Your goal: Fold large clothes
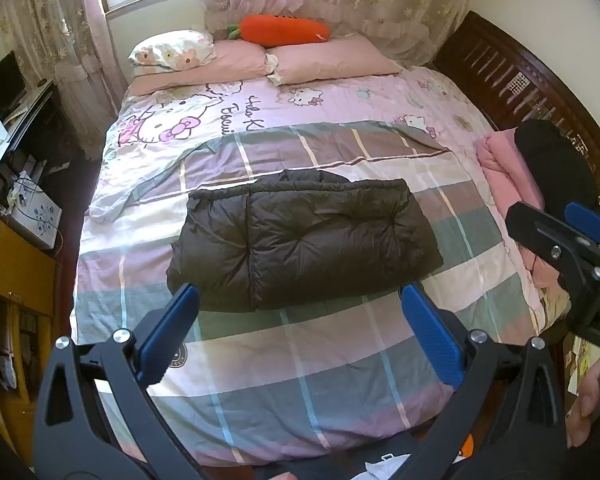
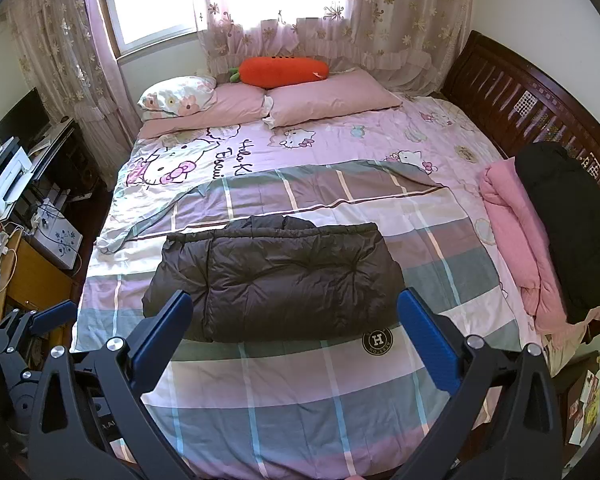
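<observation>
A dark brown puffer jacket (image 1: 304,240) lies folded into a rectangle in the middle of the bed, on a plaid quilt (image 1: 300,360); it also shows in the right wrist view (image 2: 276,280). My left gripper (image 1: 300,304) is open and empty, held above the quilt just short of the jacket's near edge. My right gripper (image 2: 296,312) is open and empty at about the same distance from the jacket. The right gripper also shows at the right edge of the left wrist view (image 1: 560,232), and the left gripper at the lower left of the right wrist view (image 2: 40,328).
A pink folded garment (image 2: 516,248) and a black one (image 2: 568,232) are stacked at the bed's right side by the dark wooden bed frame (image 2: 496,96). Pillows (image 2: 332,92) and an orange carrot cushion (image 2: 284,72) lie at the far end. A desk with a printer (image 2: 8,176) stands left.
</observation>
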Demonstrator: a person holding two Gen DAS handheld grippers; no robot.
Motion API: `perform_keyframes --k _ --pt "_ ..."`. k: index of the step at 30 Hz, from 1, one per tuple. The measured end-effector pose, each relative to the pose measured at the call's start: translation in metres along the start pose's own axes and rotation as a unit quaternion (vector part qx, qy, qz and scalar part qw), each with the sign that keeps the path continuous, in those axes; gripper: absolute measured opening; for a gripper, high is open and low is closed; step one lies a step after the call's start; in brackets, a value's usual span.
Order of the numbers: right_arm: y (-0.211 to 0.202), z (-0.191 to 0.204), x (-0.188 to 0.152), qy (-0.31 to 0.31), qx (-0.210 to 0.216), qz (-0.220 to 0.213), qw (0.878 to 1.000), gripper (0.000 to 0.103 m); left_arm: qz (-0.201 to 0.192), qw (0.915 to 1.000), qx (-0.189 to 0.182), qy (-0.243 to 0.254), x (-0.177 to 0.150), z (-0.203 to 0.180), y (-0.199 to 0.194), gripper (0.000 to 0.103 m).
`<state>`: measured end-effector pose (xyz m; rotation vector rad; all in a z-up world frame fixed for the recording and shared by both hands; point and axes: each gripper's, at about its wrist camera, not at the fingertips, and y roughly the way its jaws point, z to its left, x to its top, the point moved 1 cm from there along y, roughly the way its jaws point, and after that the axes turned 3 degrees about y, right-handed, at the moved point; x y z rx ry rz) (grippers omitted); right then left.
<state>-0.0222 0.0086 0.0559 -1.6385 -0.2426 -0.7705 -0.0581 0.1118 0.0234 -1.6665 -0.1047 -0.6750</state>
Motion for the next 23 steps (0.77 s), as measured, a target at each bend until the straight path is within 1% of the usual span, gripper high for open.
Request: perform_keyframes --k 5,8,10,13,17,21,23 --pt "-0.001 0.007 -0.003 0.002 0.0 0.002 1.0 0.102 -0.017 0.9998 0.005 -0.002 0.0 0.005 -0.002 0.101" --pt "0.0 0.005 -0.002 0.002 0.0 0.002 1.0 0.102 -0.031 0.9995 0.008 0.001 0.0 0.006 -0.004 0.101" --pt "0.0 0.004 -0.002 0.002 0.001 0.002 1.0 0.102 -0.034 0.9994 0.01 0.002 0.002 0.005 -0.005 0.101" --pt "0.0 0.004 -0.002 0.002 0.0 0.002 1.0 0.102 -0.032 0.9994 0.008 0.004 0.002 0.005 -0.005 0.101" --pt "0.0 0.004 -0.002 0.002 0.0 0.002 1.0 0.102 -0.019 0.9998 0.002 -0.004 0.004 0.008 -0.001 0.101" --pt "-0.001 0.005 -0.003 0.002 0.001 0.002 1.0 0.102 -0.014 0.9998 0.007 -0.009 0.003 0.012 0.003 0.101" --pt "0.0 0.004 -0.002 0.003 0.0 0.002 1.0 0.102 -0.012 0.9999 0.004 -0.01 0.002 0.012 0.004 0.101"
